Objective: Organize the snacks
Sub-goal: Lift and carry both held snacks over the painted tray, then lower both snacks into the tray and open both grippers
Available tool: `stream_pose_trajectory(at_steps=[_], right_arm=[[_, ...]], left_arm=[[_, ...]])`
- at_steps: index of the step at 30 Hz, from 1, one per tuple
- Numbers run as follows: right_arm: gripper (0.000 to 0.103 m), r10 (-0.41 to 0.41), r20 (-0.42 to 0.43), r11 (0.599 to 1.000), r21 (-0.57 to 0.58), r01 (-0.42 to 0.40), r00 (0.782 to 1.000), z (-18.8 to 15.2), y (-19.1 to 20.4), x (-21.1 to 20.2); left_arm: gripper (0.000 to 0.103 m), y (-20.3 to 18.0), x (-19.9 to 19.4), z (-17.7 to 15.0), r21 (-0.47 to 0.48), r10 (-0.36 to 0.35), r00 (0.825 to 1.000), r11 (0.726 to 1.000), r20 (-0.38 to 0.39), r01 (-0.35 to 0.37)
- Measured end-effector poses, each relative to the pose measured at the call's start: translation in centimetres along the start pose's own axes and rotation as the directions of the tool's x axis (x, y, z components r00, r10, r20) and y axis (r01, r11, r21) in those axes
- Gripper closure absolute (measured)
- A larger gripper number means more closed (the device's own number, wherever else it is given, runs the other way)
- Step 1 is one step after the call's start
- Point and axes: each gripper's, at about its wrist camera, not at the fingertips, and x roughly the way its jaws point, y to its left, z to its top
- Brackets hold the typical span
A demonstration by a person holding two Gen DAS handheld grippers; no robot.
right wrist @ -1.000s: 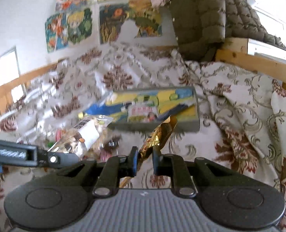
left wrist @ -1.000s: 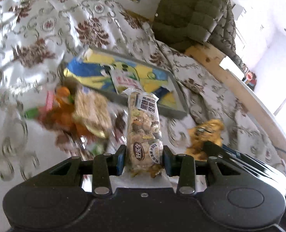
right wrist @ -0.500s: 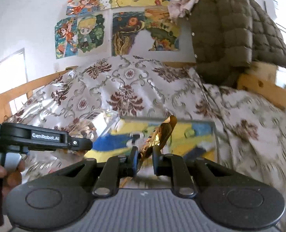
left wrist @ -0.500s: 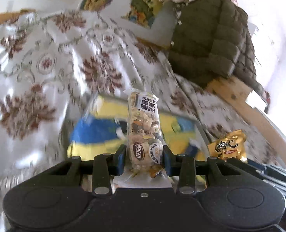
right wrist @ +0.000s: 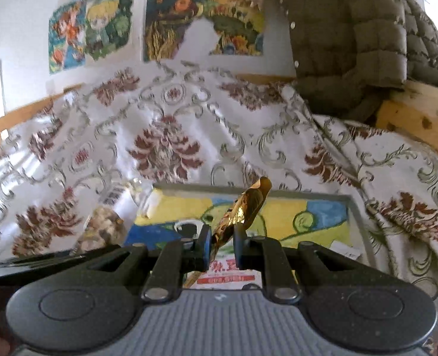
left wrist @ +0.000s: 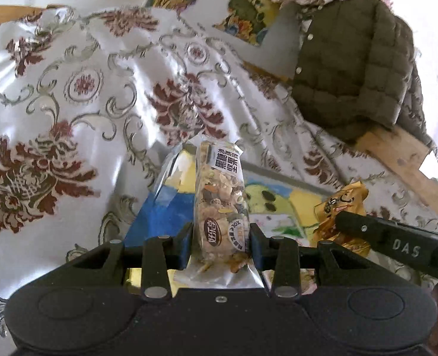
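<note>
My left gripper (left wrist: 221, 246) is shut on a clear packet of nut brittle (left wrist: 221, 201), which stands upright between the pads. My right gripper (right wrist: 221, 249) is shut on a thin gold foil snack (right wrist: 244, 207). Both hang over the near end of a grey-rimmed tray (right wrist: 352, 207) lined with a yellow and blue picture; the tray's rim (left wrist: 278, 170) also shows in the left wrist view. There the gold foil snack (left wrist: 340, 207) sits at the right, in the right gripper's finger (left wrist: 396, 237). The nut packet (right wrist: 100, 228) appears blurred at the left of the right wrist view.
A silver bedspread with maroon flowers (left wrist: 70, 103) covers the bed around the tray. An olive quilted jacket (left wrist: 352, 68) hangs over the wooden bed frame (left wrist: 396, 160) at the back right. Cartoon posters (right wrist: 100, 29) cover the wall behind.
Both grippers have travelled forward with their snacks to the tray, which now lies right under them. The loose snack pile at the left has left the view.
</note>
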Motion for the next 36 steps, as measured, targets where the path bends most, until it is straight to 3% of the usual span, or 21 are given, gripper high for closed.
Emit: stream_pose_trajectory(at_steps=[11, 21, 26, 30, 36], right_arm=[[0.085, 0.008, -0.104, 1.000, -0.021, -0.011, 0.994, -2.7, 0.8, 1.3], [0.084, -0.039, -0.160, 0.999, -0.034, 0.033, 0.986, -3.7, 0.7, 0.7], [0.061, -0.062, -0.153, 0.998, -0.025, 0.059, 0.986, -3.3, -0.2, -0.1], [0.055, -0.076, -0.126, 0.997, -0.017, 0.074, 0.989, -2.7, -0.6, -1.5], [0.026, -0.065, 0.002, 0.998, 0.007, 0.065, 0.998, -1.5, -1.3, -5.6]], left_arm=[[0.062, 0.3, 1.0, -0.5, 0.018, 0.012, 0.995, 1.000, -0.094, -0.010], [0.060, -0.2, 1.3, -1.1, 0.064, 0.018, 0.990, 0.998, -0.140, -0.009], [0.035, -0.9, 0.5, -0.7, 0.091, 0.025, 0.993, 0.996, -0.119, -0.014], [0.024, -1.7, -1.2, -0.3, 0.095, 0.068, 0.994, 0.994, -0.089, -0.059], [0.006, -2.6, -5.9, 0.6, 0.089, 0.104, 0.994, 0.990, 0.022, -0.106]])
